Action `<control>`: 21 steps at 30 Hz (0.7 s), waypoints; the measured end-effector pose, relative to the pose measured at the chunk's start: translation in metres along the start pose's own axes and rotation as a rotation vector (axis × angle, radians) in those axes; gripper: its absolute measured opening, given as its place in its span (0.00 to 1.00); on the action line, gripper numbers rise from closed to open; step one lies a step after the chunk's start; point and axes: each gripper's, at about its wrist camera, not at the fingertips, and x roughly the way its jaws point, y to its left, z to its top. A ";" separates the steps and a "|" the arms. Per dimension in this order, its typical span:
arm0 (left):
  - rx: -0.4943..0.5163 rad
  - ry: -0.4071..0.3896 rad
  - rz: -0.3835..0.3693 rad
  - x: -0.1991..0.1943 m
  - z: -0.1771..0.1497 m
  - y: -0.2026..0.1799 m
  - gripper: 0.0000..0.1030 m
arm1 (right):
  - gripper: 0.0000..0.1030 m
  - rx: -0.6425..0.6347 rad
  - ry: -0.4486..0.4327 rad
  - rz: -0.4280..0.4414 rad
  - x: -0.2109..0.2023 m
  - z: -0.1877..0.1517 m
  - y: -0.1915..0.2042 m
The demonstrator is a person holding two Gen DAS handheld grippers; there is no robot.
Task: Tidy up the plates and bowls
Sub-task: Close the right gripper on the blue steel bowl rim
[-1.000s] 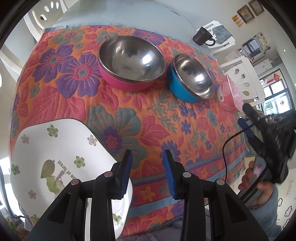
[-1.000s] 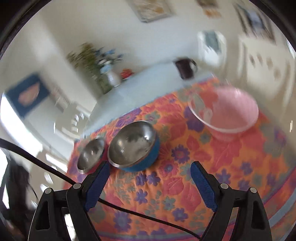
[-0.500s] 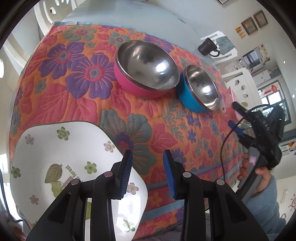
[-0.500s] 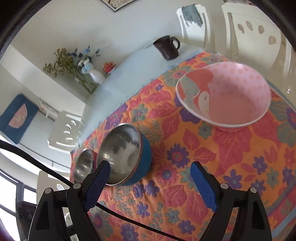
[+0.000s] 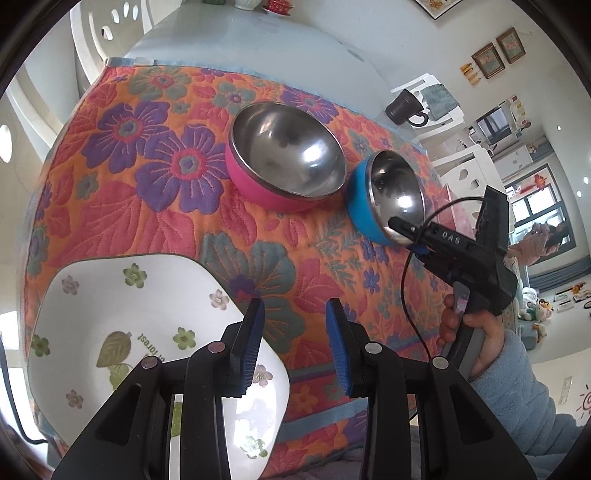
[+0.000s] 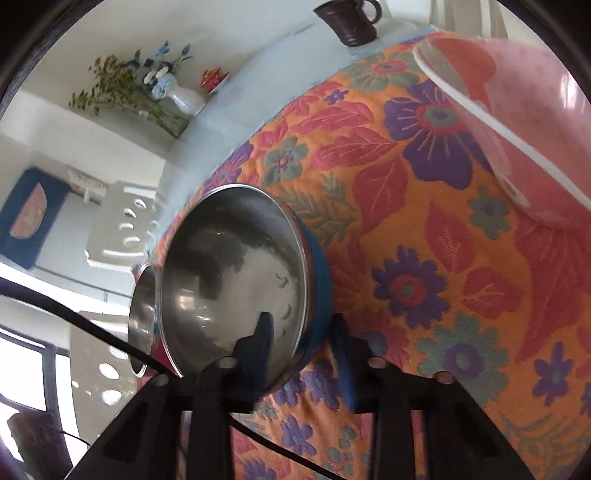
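Observation:
A blue steel bowl [image 5: 384, 199] stands beside a larger pink steel bowl [image 5: 284, 162] on a flowered tablecloth [image 5: 155, 177]. My right gripper [image 6: 301, 341] straddles the blue bowl's [image 6: 236, 277] near rim, one finger inside and one outside against the wall, its jaws narrowed around the rim; it also shows in the left wrist view [image 5: 406, 230]. My left gripper [image 5: 295, 347] is open and empty above the cloth, just right of a white flower-printed plate [image 5: 140, 332]. A pink patterned bowl [image 6: 524, 122] sits at the right.
A dark mug [image 6: 351, 20] stands on the bare grey tabletop beyond the cloth. A vase of flowers [image 6: 177, 94] and white chairs [image 5: 465, 173] are at the far side. The cloth's front edge [image 5: 332, 410] lies near my left gripper.
My right gripper has moved down and forward to the blue bowl and narrowed its jaws around the near rim. The left gripper has held nearly still beside the white plate.

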 end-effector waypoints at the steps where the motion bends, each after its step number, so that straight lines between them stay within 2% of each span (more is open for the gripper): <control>1: 0.001 0.001 0.000 0.000 -0.001 -0.001 0.31 | 0.21 -0.027 0.005 -0.009 -0.002 -0.003 0.003; 6: 0.028 0.008 -0.024 0.001 -0.005 -0.014 0.31 | 0.11 -0.095 0.036 0.047 -0.027 -0.028 0.005; 9: 0.075 0.023 -0.054 0.005 -0.010 -0.031 0.31 | 0.11 -0.093 0.027 0.074 -0.049 -0.049 -0.002; 13: 0.147 0.070 -0.065 0.017 -0.020 -0.056 0.31 | 0.11 -0.092 0.007 0.034 -0.067 -0.071 -0.020; 14: 0.169 0.084 -0.066 0.020 -0.024 -0.062 0.31 | 0.11 -0.067 -0.007 0.053 -0.071 -0.076 -0.027; 17: 0.213 0.105 -0.066 0.023 -0.032 -0.074 0.31 | 0.20 0.052 -0.081 0.105 -0.086 -0.083 -0.048; 19: 0.220 0.103 -0.072 0.021 -0.036 -0.076 0.32 | 0.40 0.068 -0.148 0.087 -0.097 -0.084 -0.052; 21: 0.211 0.087 -0.086 0.017 -0.036 -0.074 0.38 | 0.56 0.043 -0.244 0.067 -0.112 -0.085 -0.050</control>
